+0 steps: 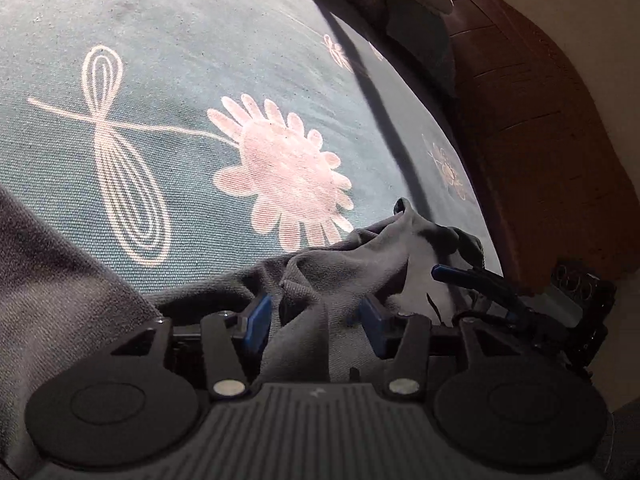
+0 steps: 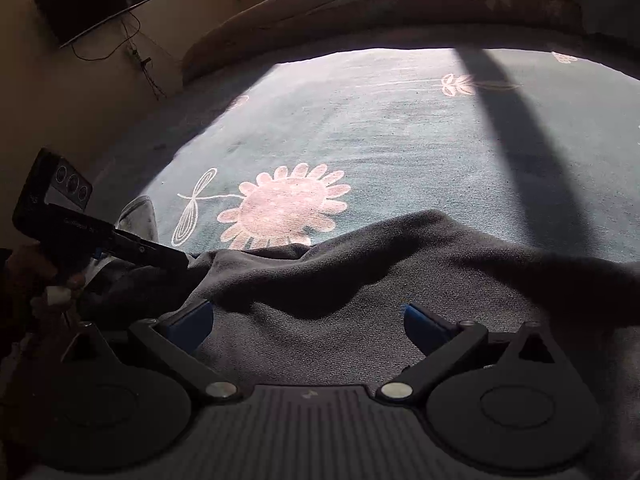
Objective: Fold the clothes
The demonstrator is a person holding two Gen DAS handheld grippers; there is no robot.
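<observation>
The left gripper point(image 1: 316, 316) stood parted around the grey garment point(image 1: 340, 248), lower centre. The right gripper point(image 2: 308, 320) gaped wide over cloth. Regripping an edge seemed next.

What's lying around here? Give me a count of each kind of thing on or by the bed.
Grey garment: 1
Flowered bedspread: 1
Hand-held gripper: 2, left and right
Wall screen: 1
Wooden headboard: 1
Total: 6

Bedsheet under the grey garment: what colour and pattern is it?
Teal-blue bedsheet with pale pink flowers and looped line-drawn leaves; clearest in the left wrist view.
</observation>
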